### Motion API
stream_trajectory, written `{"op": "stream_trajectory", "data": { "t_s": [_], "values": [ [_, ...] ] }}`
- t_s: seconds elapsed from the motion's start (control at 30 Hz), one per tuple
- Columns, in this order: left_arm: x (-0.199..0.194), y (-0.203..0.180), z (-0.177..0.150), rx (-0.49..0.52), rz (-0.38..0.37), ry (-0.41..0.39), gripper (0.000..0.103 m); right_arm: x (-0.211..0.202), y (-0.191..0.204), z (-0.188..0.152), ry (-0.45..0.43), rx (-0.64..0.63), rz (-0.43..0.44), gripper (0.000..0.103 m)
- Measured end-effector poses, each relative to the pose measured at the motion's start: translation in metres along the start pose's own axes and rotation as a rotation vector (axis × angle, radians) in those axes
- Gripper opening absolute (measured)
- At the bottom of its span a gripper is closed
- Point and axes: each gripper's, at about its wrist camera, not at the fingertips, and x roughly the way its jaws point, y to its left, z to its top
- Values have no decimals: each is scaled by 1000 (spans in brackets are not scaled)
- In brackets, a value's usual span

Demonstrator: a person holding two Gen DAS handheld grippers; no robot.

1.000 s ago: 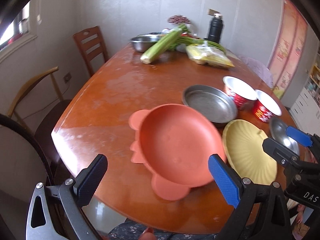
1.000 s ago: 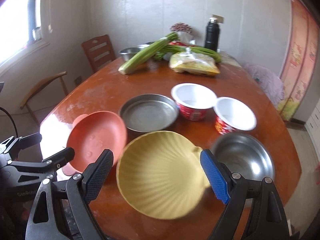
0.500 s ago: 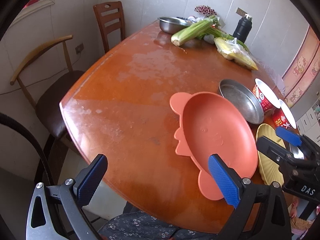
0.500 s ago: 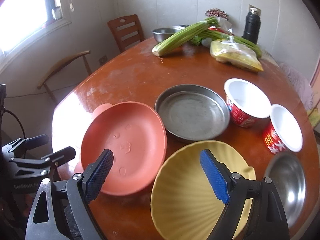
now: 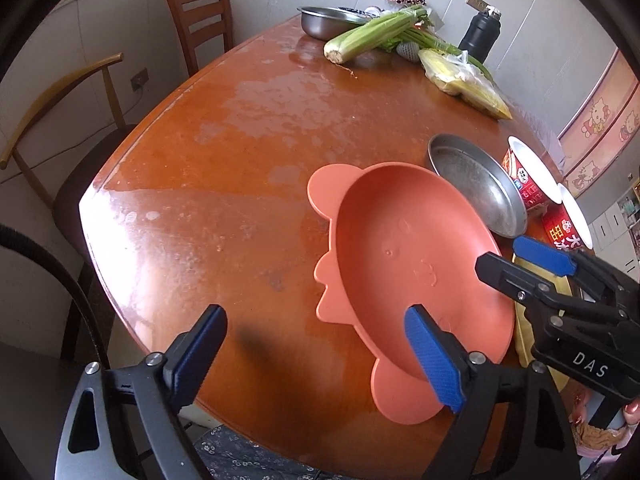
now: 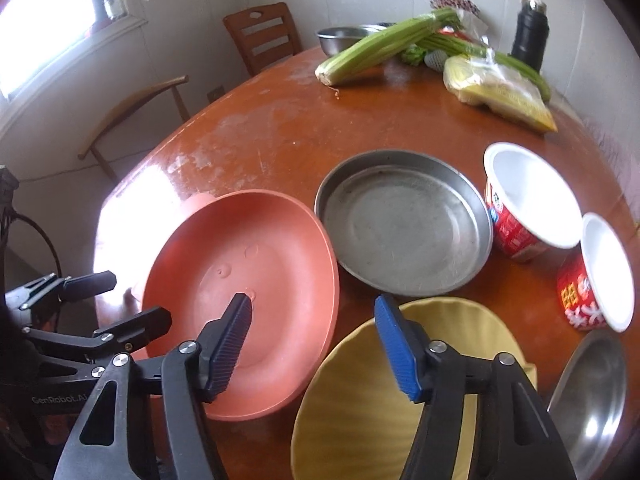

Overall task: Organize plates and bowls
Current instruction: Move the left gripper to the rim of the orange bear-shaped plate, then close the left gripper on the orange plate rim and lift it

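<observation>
An orange plate with ears [image 5: 404,256] [image 6: 256,292] lies near the table's front edge. A yellow scalloped plate [image 6: 404,392] lies right of it, with a steel pan [image 6: 404,220] [image 5: 476,188] behind. Two red-and-white paper bowls [image 6: 532,200] [image 6: 604,276] and a steel bowl [image 6: 592,392] are at the right. My left gripper [image 5: 316,356] is open and empty at the orange plate's near left rim. My right gripper [image 6: 312,340] is open and empty, low over the gap between the orange and yellow plates; it also shows in the left wrist view [image 5: 520,260].
The wooden table [image 5: 224,168] holds celery [image 5: 372,32], a bag of corn [image 5: 464,80], a steel bowl [image 5: 328,24] and a black flask [image 5: 480,36] at the far end. Two chairs [image 5: 200,20] [image 5: 60,120] stand at the left.
Both grippers have moved lower and closer to the plates. My right gripper has shifted left from over the yellow plate toward the orange plate. The dishes have not moved.
</observation>
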Motion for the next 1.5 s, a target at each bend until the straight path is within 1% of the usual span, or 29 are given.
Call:
{"op": "stream_trajectory", "data": {
  "t_s": [0.03,0.07,0.1,0.17,0.27,0.33,0.37,0.4,0.43,0.47,0.57,0.67,0.8,0.93,1.17,1.27,1.5],
  "values": [
    [1,-1,1,2,-2,2,86,0,0,1,0,-4,2,61],
    [2,-2,1,7,-3,5,85,1,1,2,1,-7,17,60],
    [2,-3,2,7,-5,8,81,3,1,3,6,-8,28,58],
    [3,-4,3,9,-11,12,78,8,2,5,19,-13,42,50],
    [5,-5,5,9,-24,21,64,17,6,6,52,-33,33,45],
    [5,-5,6,8,-33,21,48,21,7,6,54,-37,23,44],
    [6,-5,7,5,-40,20,45,21,7,6,52,-40,20,44],
    [6,-4,8,-3,-54,23,38,21,8,5,50,-41,22,43],
    [7,-3,8,-12,-71,28,35,22,8,5,50,-41,32,42],
    [7,-2,9,-21,-77,30,35,22,8,5,52,-37,45,42],
    [8,1,12,-32,-76,30,35,21,12,7,51,-47,30,42],
    [7,7,16,-46,-71,26,35,19,15,10,48,-33,39,43],
    [3,18,27,-69,-64,2,35,13,21,20,25,-14,62,43],
    [0,26,38,-64,-45,-19,35,12,30,32,0,-2,63,43],
    [2,35,62,-60,-25,-50,35,15,34,46,-33,71,69,44],
    [5,37,70,-55,-26,-59,35,19,32,48,-31,100,72,44],
    [20,36,81,-25,2,-54,35,27,31,49,-25,121,68,44]
  ]
}}
